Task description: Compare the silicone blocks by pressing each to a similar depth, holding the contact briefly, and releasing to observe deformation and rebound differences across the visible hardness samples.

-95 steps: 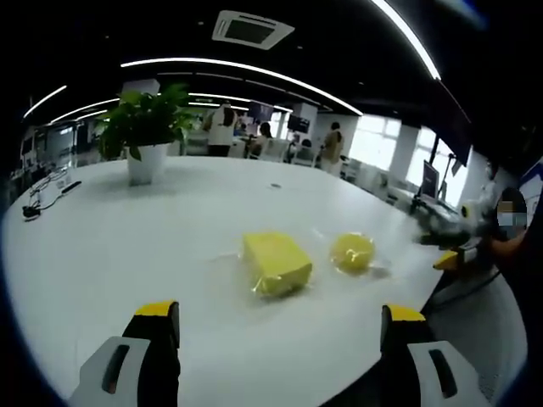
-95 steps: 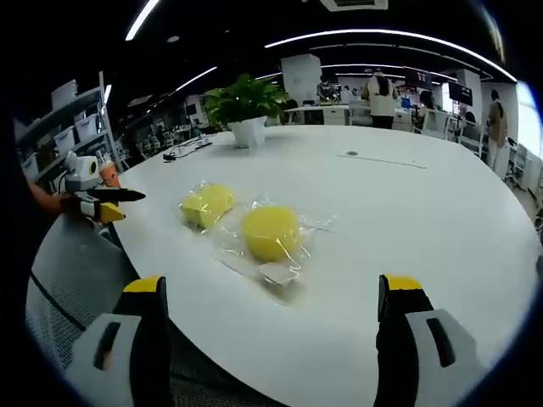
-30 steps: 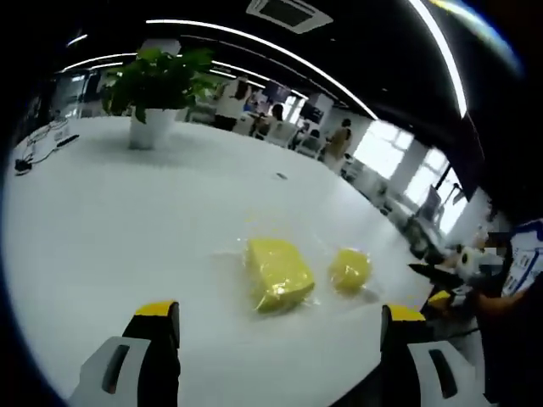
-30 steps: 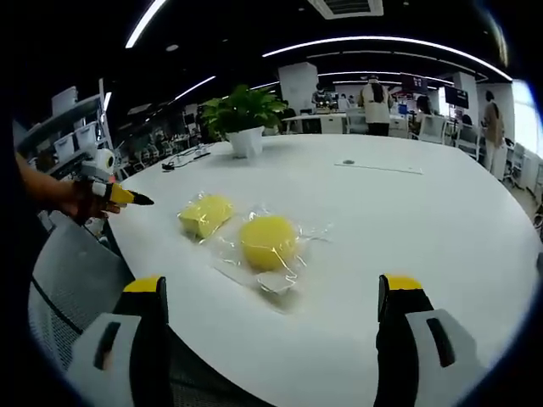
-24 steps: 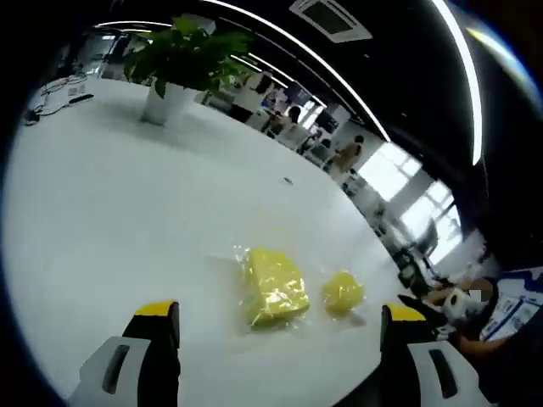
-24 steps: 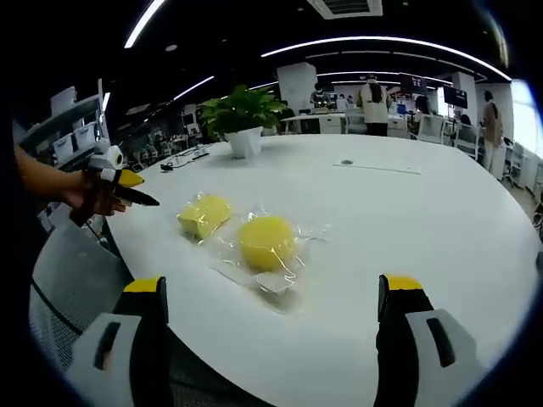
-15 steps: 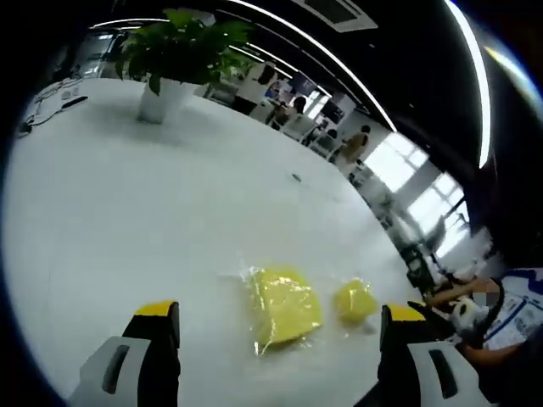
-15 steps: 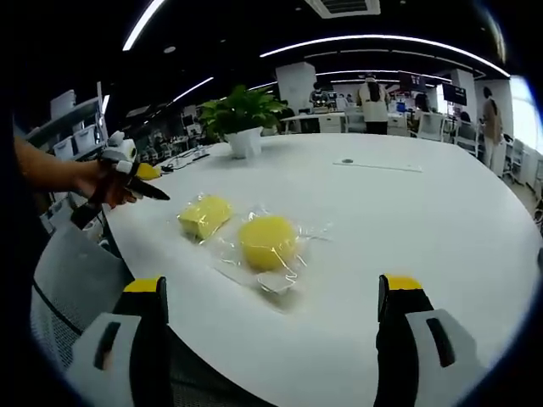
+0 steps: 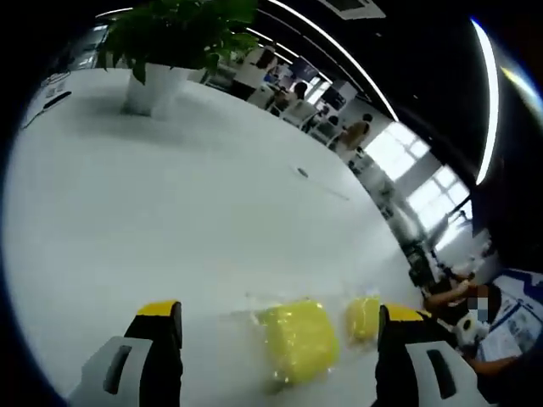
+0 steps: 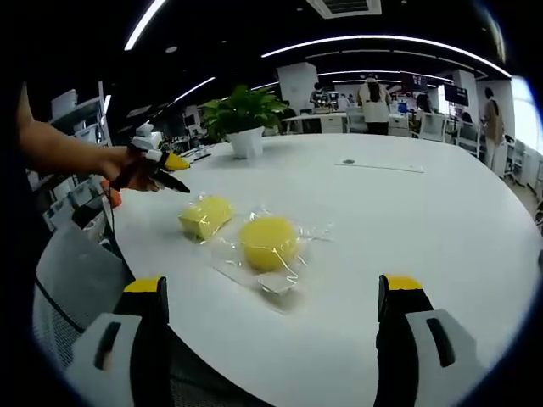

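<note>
The left gripper (image 10: pixel 161 170) is coming in over the table edge toward the blocks, where half a second ago it was hanging back past the rim; in its own view (image 9: pixel 276 326) the two blocks are sliding down between its jaws.

The white round table (image 10: pixel 441 220) is spreading wide under everything. A potted plant (image 10: pixel 243 114) is standing far back on it, well apart from the blocks.

The rectangular yellow block (image 10: pixel 206 215), wrapped in clear film, is lying flat near the table edge, its long axis running toward the plant in the left gripper view (image 9: pixel 299 341). The round yellow block (image 10: pixel 269 242) is sitting just beside it in its own crinkled clear wrap, nearer the right gripper (image 10: pixel 271 309); having no long axis, it is pointing no way.

The right gripper is hovering short of the round block, jaws spread wide apart. The left gripper's jaws are also standing spread in its own view, touching neither block.
</note>
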Demonstrator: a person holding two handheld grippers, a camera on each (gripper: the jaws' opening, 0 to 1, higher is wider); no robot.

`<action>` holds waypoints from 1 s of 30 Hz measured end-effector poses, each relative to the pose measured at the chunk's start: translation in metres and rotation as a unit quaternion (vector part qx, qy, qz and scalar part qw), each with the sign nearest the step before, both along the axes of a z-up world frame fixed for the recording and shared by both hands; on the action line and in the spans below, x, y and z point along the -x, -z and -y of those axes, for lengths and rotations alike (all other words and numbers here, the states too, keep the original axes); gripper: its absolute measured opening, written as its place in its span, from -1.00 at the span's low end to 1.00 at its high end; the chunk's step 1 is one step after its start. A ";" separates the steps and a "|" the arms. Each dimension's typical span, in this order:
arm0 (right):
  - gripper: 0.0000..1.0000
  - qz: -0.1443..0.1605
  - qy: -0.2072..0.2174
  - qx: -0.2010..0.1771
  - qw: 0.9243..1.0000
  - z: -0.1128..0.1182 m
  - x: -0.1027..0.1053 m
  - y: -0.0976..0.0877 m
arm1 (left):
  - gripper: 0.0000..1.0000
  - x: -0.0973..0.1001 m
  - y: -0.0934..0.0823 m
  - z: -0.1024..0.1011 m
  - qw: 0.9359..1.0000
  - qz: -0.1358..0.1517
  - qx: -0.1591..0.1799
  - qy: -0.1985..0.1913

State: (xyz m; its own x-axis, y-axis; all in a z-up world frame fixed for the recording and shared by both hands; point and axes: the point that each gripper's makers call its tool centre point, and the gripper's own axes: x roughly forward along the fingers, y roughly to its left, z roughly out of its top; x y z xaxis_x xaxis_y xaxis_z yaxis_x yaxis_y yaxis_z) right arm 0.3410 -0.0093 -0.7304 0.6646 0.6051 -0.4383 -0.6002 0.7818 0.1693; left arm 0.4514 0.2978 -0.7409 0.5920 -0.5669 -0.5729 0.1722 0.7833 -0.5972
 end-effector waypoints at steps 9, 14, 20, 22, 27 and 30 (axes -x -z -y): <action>0.93 0.003 0.001 0.015 1.000 0.002 -0.001 0.003 | 0.36 0.001 0.018 0.016 0.999 -0.017 0.004 0.034; 0.93 0.002 0.000 0.020 1.000 0.003 -0.001 0.003 | -0.01 -0.004 0.027 0.016 0.999 -0.013 -0.011 0.040; 0.93 0.002 -0.005 0.023 1.000 0.002 -0.001 0.005 | -0.33 -0.006 0.035 0.018 0.996 -0.061 0.061 0.008; 0.93 0.001 -0.005 0.023 1.000 0.002 -0.001 0.005 | -0.42 -0.007 0.035 0.018 0.996 -0.060 0.066 0.001; 0.93 0.001 -0.010 0.027 1.000 0.002 0.000 0.007 | -0.72 -0.003 0.038 0.016 0.995 -0.070 0.076 -0.005; 0.93 0.000 -0.008 0.025 1.000 0.002 0.000 0.006 | -0.74 -0.003 0.040 0.014 0.993 -0.074 0.093 -0.013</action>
State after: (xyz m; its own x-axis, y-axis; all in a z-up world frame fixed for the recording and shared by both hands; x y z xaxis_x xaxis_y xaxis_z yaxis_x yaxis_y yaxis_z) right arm 0.3412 -0.0112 -0.7361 0.6554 0.5931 -0.4676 -0.6127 0.7796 0.1300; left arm 0.4544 0.2833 -0.7807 0.5245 -0.6564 -0.5423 0.0522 0.6605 -0.7490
